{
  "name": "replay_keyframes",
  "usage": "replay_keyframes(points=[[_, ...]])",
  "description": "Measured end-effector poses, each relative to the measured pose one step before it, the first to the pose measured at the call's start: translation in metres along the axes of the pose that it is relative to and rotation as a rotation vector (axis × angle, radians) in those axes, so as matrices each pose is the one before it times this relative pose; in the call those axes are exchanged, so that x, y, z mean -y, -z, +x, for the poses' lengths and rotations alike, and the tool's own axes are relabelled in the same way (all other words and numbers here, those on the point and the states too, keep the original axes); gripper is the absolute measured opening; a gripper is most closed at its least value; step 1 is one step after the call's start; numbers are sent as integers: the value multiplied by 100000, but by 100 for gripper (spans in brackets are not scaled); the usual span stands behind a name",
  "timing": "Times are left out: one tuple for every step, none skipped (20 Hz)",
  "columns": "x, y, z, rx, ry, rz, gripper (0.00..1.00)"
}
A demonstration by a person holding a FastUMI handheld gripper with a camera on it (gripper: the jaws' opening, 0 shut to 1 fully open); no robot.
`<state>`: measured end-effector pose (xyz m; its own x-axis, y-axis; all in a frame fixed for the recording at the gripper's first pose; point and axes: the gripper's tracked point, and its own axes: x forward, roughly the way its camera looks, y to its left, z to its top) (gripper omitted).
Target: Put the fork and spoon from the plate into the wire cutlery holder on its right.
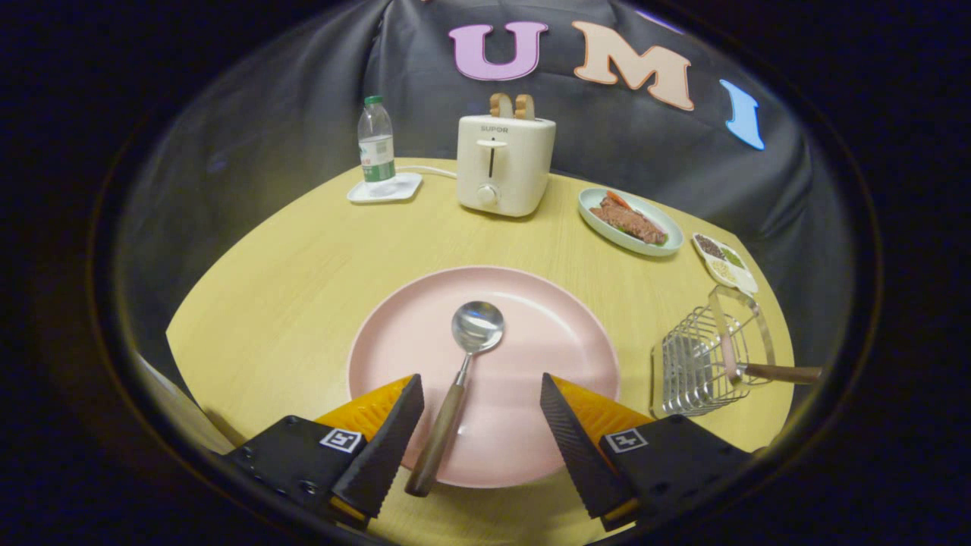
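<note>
The gripper (481,398) hangs spread and empty over the pink plate (561,334), where the spoon (457,379) lies lengthwise between the jaws, handle nearest the left finger, bowl pointing ahead, wire cutlery holder (694,371) off right.

Mounted on the tongs (482,390), looking forward along the two fingers, spread apart at the bottom of the view. Angled down from close above the pink plate (561,341), spoon (463,364) lying between the fingers. Facing across the round surface (303,265) toward the toaster (504,163) and the booth wall behind. Fisheye curve taking in the wire cutlery holder (694,368) just right of the plate.
</note>
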<state>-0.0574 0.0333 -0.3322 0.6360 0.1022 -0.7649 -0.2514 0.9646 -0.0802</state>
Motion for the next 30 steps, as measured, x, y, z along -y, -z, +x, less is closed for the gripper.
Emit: replay_keyframes(points=[[-36,217,193,-334,495,-42,98],[-190,313,122,-873,-355,312,91],[-211,389,130,-867,-488,1082,83],[-116,238,62,-789,-20,1029,76],[41,299,31,-642,338,706,68],[45,239,107,-907,241,129,61],[58,293,101,-786,229,-265,53],[-115,-51,-54,309,-398,155,46],[-49,124,-5,-434,-378,-247,38],[-7,104,-25,-365,-590,-110,31],[79,-78,-35,-207,611,11,31],[236,140,167,-100,676,502,25],[-92,75,-179,-974,-530,405,19],[-65,19,141,-368,-761,789,13],[-73,74,-94,-424,-672,860,7],[25,-20,-60,-600,-1326,520,7],[-114,136,-113,-1416,-1273,700,7],[97,4,-206,-693,-544,334,7],[209,-65,-193,-919,53,-927,7],[288,-3,-218,-851,195,-1416,7],[205,-52,-230,-452,-30,-1108,7],[51,-132,-289,157,-928,-723,7],[37,-167,-305,69,-1538,25,7],[43,20,-371,-636,-1533,672,7],[179,-94,-341,-574,-948,745,7],[251,-177,-371,-263,-392,150,7],[287,-106,-391,-445,-315,-768,7],[275,47,-329,-755,-385,-1291,7],[360,-14,-360,-504,-157,-1207,7],[240,24,-379,-471,-391,-984,7]])
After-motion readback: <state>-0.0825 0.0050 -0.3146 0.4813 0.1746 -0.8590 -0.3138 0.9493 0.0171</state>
